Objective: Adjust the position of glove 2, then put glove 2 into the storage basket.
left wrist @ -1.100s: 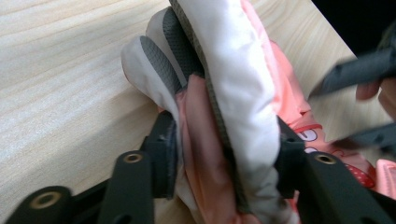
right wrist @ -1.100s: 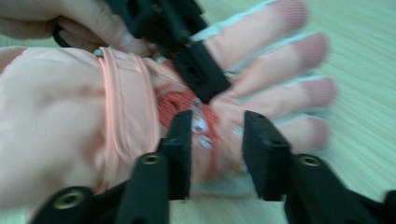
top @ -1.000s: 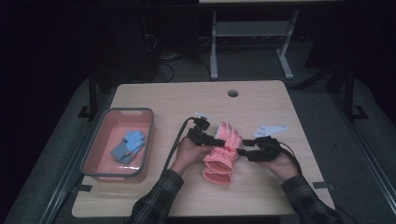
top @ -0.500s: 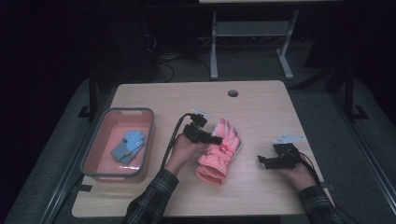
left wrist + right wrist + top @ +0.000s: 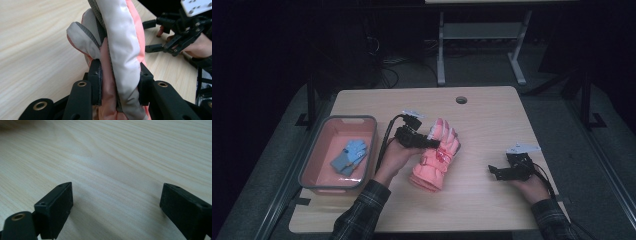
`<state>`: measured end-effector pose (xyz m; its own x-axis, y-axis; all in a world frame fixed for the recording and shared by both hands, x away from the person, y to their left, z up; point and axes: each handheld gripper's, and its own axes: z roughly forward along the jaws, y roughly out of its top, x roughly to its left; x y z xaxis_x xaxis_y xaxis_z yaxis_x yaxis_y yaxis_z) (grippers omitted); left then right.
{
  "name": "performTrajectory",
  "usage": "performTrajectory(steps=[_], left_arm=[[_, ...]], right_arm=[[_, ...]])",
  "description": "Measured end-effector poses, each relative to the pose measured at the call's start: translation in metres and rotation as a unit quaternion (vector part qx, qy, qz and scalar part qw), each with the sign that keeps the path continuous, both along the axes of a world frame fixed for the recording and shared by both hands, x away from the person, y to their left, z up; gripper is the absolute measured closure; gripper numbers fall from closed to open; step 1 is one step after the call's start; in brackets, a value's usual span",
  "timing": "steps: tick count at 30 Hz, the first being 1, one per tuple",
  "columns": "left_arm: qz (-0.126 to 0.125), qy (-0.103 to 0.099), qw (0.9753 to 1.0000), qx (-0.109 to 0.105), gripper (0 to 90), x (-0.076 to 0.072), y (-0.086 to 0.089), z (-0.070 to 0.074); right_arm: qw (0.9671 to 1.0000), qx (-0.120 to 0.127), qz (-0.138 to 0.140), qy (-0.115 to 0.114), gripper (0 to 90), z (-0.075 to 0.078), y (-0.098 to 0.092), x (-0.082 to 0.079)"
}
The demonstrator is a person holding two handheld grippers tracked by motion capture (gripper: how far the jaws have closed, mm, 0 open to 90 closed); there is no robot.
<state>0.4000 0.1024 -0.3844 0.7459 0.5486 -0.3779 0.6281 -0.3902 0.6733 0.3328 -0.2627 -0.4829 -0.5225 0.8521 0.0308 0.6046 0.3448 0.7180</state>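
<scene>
The left gripper (image 5: pixel 432 143) clamped a pink ski glove (image 5: pixel 435 159) at mid-table, its jaws pressed against both sides of the padded fabric. The right gripper (image 5: pixel 493 171) rested well apart near the table's (image 5: pixel 492 112) right edge, jaws spread wide over bare wood. A blue glove (image 5: pixel 349 155) lay in the pink bin (image 5: pixel 319 142) at left.

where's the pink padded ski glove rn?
In the high view the pink padded ski glove lies near the middle of the wooden table, right of the grey tub, clamped by the left gripper; the open right gripper sits apart to its right.
</scene>
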Motion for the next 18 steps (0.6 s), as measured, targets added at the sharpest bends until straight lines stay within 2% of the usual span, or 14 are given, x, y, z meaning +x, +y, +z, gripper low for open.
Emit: performTrajectory(steps=[9, 18], left_arm=[[0.019, -0.025, 0.9995, -0.001, 65.1, -0.004, 0.035, 0.043], [0.057, -0.035, 0.9978, -0.002, 65.1, -0.007, 0.089, 0.088]], right_arm=[[1.0000, 0.000, -0.005, -0.001, 11.3, 0.000, 0.000, 0.001], [0.9999, -0.001, -0.011, -0.001, 11.4, 0.000, 0.000, 0.001]])
